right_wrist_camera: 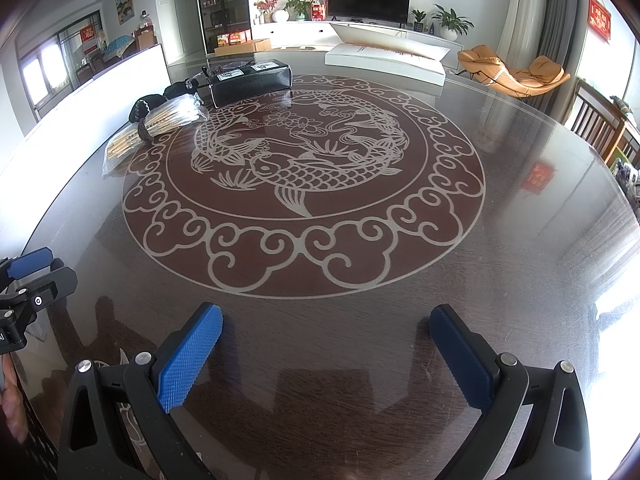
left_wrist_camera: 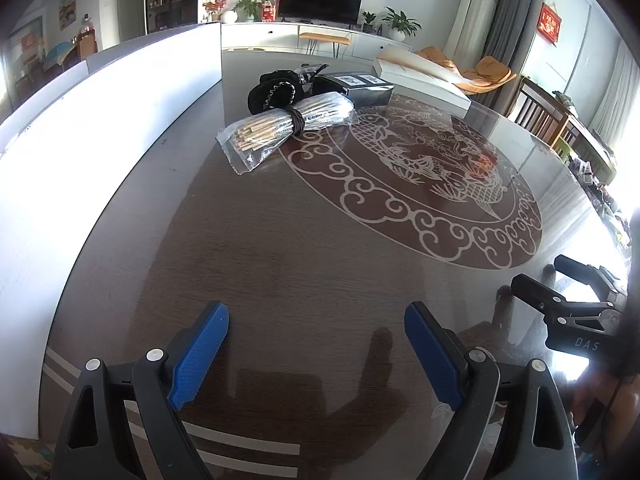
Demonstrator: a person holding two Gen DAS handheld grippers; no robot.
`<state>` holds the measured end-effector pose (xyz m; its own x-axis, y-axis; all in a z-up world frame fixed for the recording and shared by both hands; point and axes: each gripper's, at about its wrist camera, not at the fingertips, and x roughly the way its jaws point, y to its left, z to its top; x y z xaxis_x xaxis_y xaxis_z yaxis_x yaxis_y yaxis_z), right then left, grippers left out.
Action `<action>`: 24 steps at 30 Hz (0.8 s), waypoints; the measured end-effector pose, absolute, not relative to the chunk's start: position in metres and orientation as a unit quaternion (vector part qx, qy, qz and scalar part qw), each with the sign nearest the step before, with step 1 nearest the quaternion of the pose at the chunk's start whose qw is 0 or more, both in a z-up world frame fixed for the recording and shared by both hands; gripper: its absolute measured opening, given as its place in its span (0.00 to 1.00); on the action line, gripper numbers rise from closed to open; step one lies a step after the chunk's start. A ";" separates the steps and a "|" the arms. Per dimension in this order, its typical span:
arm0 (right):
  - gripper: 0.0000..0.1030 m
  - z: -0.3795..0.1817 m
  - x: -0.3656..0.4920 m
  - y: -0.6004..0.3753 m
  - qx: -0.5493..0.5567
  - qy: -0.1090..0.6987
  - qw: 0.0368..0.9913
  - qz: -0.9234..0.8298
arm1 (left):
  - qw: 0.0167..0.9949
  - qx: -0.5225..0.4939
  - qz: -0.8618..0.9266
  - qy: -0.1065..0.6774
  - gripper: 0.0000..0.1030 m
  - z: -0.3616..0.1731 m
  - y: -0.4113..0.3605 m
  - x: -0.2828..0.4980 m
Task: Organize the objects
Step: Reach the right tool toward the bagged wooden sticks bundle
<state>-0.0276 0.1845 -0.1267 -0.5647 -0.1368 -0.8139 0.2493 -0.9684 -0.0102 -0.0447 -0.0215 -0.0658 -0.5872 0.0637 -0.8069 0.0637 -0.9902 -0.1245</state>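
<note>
One chopstick bundle (left_wrist_camera: 286, 126), one black box (left_wrist_camera: 362, 86), one black pouch (left_wrist_camera: 276, 94).

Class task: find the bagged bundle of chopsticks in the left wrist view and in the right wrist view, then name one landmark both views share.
Left wrist: chopstick bundle upper centre, in front of the black box.
Right wrist: chopstick bundle upper left, left of the black box.
Shared landmark: the table's fish medallion.

Bagged chopstick bundle (left_wrist_camera: 286, 126) tied midway, lying flat – black box (left_wrist_camera: 360, 88) and black pouch (left_wrist_camera: 276, 92) just behind

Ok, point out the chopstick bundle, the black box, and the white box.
chopstick bundle (left_wrist_camera: 286, 128): left wrist view, tied middle.
black box (right_wrist_camera: 250, 78): right wrist view, front side.
white box (right_wrist_camera: 384, 62): right wrist view, front wall.
</note>
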 end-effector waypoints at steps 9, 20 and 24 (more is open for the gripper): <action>1.00 -0.127 -0.028 0.184 0.454 0.062 0.109 -0.882 | 0.000 -0.454 0.888 -0.071 0.87 -0.066 -0.021 -0.045; 1.00 -0.127 -0.028 0.184 0.454 0.062 0.109 -0.882 | -0.024 -0.423 0.899 -0.109 0.87 -0.055 -0.041 -0.038; 1.00 -0.127 -0.028 0.184 0.454 0.062 0.109 -0.882 | -0.031 -0.420 0.900 -0.114 0.87 -0.054 -0.045 -0.038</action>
<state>-0.0277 0.1845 -0.1265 -0.5647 -0.1366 -0.8139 0.2491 -0.9684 -0.0103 -0.0377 -0.0449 -0.0539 -0.6459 0.0402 -0.7624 0.1508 -0.9722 -0.1790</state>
